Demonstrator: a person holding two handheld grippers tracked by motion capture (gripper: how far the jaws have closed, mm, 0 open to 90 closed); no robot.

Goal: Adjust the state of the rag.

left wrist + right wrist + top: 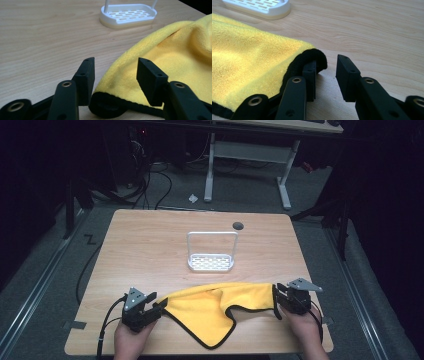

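Both grippers, left (159, 308) and right (276, 303), are seen with jaws parted at opposite ends of the black-edged yellow microfibre cloth (215, 310), spread along the wooden table's (150, 245) near edge. Nothing is gripped; its hem merely lies between them. Closing too shallowly could let the hem slip.
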